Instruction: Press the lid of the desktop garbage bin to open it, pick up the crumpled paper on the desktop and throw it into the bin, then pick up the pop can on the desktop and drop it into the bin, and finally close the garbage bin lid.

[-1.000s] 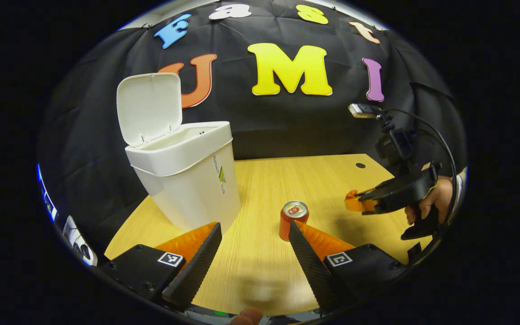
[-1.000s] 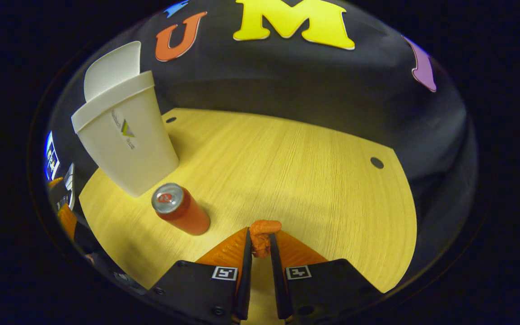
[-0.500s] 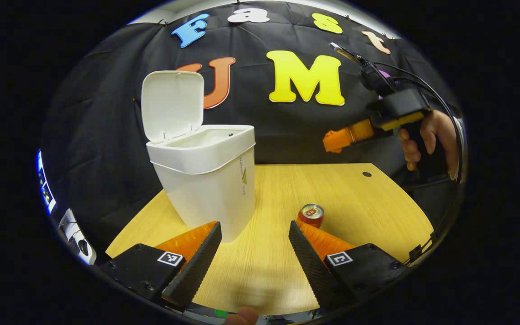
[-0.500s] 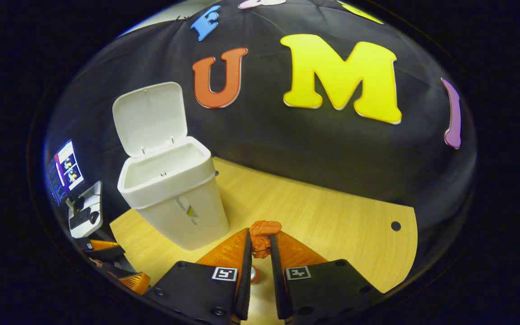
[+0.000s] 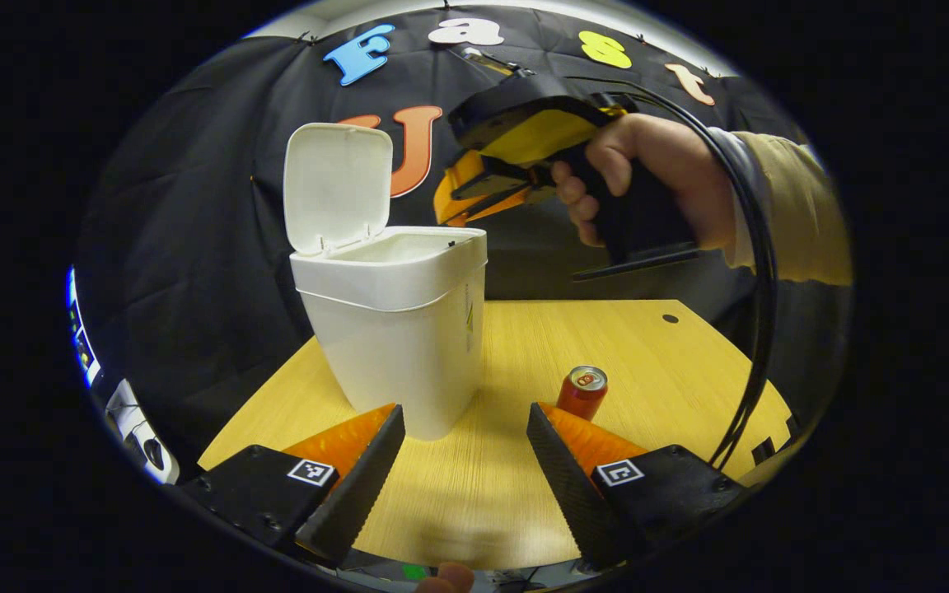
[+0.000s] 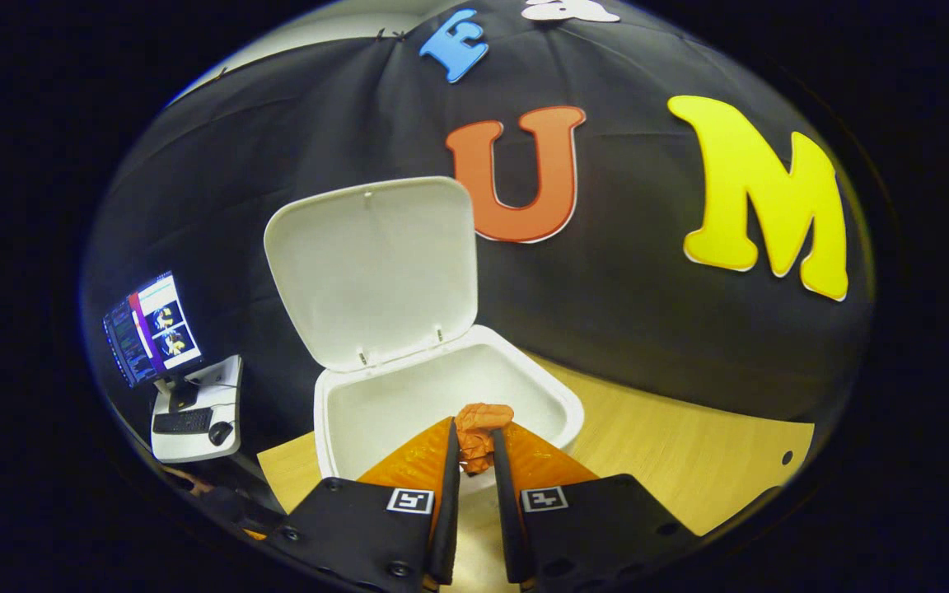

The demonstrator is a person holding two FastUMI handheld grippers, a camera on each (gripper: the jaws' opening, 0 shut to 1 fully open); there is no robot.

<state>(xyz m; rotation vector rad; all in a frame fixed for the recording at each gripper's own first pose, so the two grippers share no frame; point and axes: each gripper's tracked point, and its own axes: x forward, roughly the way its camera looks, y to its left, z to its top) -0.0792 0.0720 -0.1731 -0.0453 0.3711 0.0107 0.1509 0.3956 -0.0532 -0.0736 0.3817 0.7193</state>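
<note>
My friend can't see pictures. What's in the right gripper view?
The right hand-held gripper pinches a crumpled paper over the open white bin. The bin's lid stands up behind it, on a wooden desk.

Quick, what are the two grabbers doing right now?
Left gripper: open, holding nothing.
Right gripper: shut on the crumpled paper, above the open bin.
</note>
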